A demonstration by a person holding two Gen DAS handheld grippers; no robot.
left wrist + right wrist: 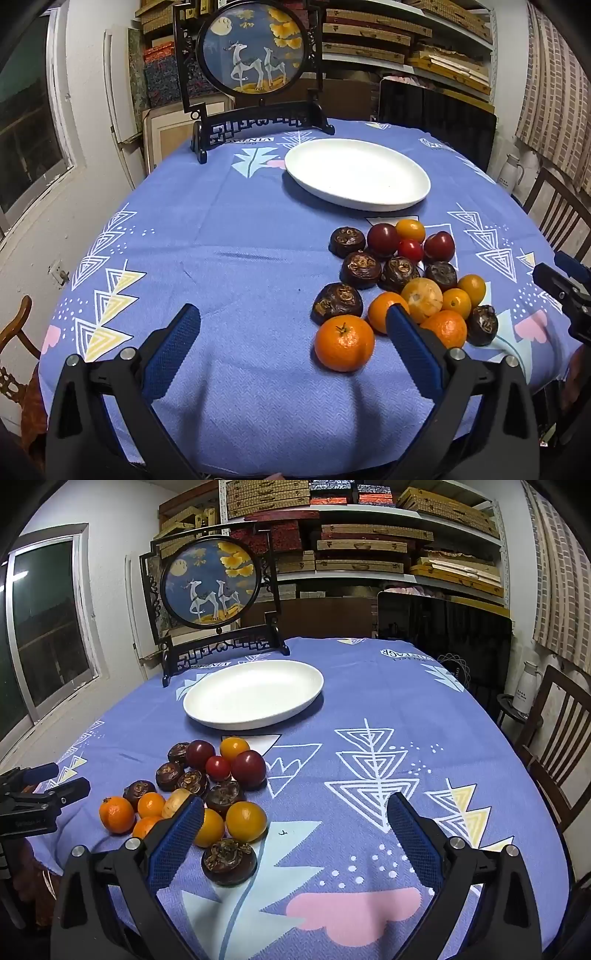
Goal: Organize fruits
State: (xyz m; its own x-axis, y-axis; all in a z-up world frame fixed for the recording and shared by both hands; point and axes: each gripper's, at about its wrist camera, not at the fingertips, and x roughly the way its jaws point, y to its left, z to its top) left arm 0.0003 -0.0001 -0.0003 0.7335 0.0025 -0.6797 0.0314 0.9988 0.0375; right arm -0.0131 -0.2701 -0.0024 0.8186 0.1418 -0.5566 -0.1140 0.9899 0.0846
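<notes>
A pile of fruit lies on the blue tablecloth: orange tangerines (pixel 344 342) (pixel 116 814), dark brown water chestnuts (pixel 337 302) (pixel 228 861), red tomatoes (pixel 410 250) (pixel 249 768) and yellow ones (pixel 410 230) (pixel 246 820). A white oval plate (pixel 357 173) (pixel 254 694) stands empty behind the pile. My left gripper (pixel 293 317) is open and empty, just left of the pile at the near edge. My right gripper (pixel 295 810) is open and empty, just right of the pile, its left finger beside the yellow tomatoes.
A dark framed round deer picture on a stand (pixel 255 59) (pixel 210 585) stands at the table's far edge behind the plate. A wooden chair (pixel 554 738) and a white jug (pixel 526 688) are at the right. Shelves of boxes (pixel 369 539) line the back wall.
</notes>
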